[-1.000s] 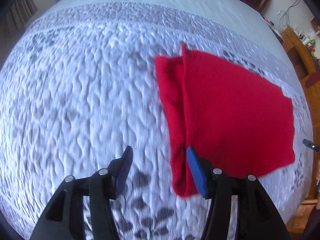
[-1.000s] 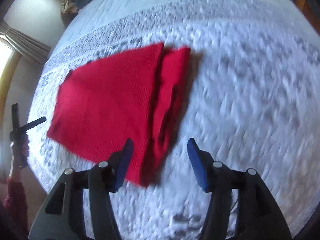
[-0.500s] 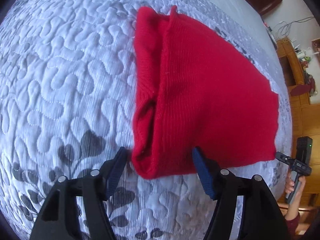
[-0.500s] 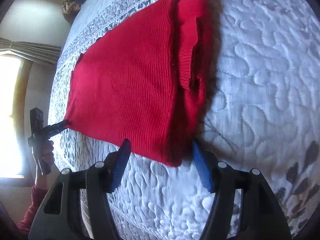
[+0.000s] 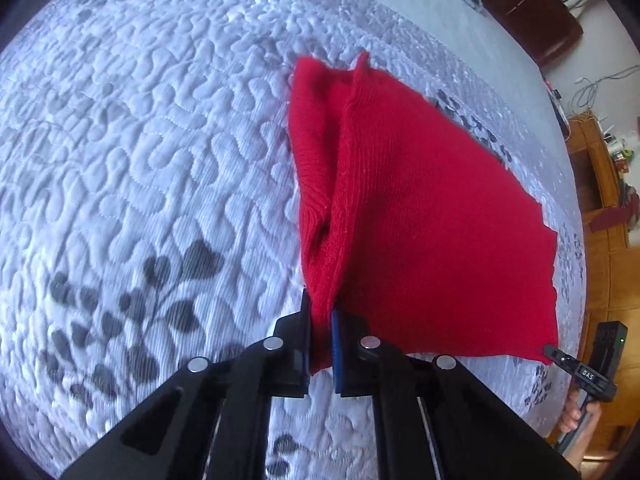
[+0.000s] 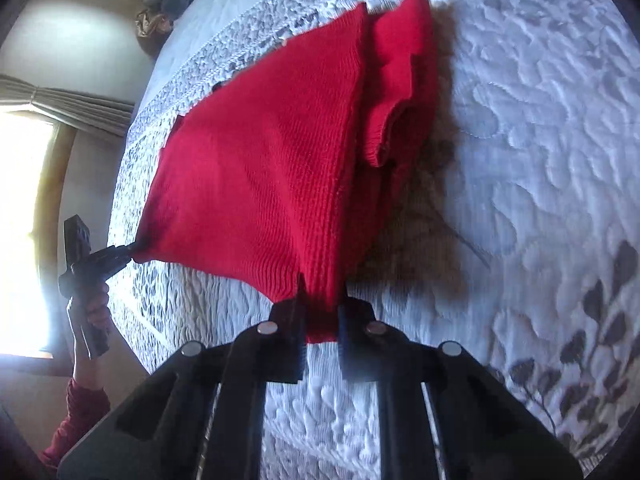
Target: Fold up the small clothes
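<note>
The red knitted garment (image 5: pixel 420 208) lies on the bed's quilted cover (image 5: pixel 140 168), already folded in part, with a narrower folded-in strip along each side. Both corners of its near edge are taken: the left gripper (image 5: pixel 320 328) has just closed its jaws and now pinches the corner at the end of the left-hand folded strip, the cloth bunched between the blue pads; the right gripper (image 6: pixel 320 312) has likewise just closed and grips the opposite corner, red knit squeezed between its jaws. In the right wrist view the left gripper (image 6: pixel 120 258) shows at the far corner of that same edge, held in the person's hand (image 6: pixel 90 308) above a red sleeve (image 6: pixel 78 412); in the left wrist view the right gripper (image 5: pixel 560 356) shows the same way. The held edge runs straight between the two grippers, and the garment's length stretches away from both toward the far end of the bed, so each hand is equally near its own corner. The likely next fold carries this near edge up and over toward the far edge; that would need both corners lifted level and moved together, or the knit will skew or sag in the middle.
</note>
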The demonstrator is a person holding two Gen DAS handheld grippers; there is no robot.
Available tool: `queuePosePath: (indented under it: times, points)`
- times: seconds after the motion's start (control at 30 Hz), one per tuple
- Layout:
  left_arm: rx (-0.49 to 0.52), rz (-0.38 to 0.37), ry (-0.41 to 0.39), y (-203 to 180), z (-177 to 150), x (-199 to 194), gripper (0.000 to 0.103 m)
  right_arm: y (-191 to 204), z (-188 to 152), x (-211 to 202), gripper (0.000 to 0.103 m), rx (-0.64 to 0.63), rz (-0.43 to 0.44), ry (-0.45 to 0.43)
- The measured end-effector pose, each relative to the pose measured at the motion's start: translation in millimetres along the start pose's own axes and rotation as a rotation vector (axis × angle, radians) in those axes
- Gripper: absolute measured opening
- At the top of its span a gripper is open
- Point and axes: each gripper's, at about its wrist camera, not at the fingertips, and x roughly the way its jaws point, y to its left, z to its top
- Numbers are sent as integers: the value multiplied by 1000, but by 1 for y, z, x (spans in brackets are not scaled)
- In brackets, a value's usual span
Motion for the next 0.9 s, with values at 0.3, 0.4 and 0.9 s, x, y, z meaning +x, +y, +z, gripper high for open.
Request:
queuePosePath:
  times: [0.3, 0.4, 0.9]
  points:
    - [142, 77, 22, -28, -85, -20, 8, -7, -75, -36, 10, -29, -63, 30]
    - [153, 68, 29, -28, -117, -28, 8, -14, -108, -50, 10, -21, -60, 31]
    - [188, 111, 40, -1, -204, -8, 18, -29, -186, -20, 13, -60, -256, 70]
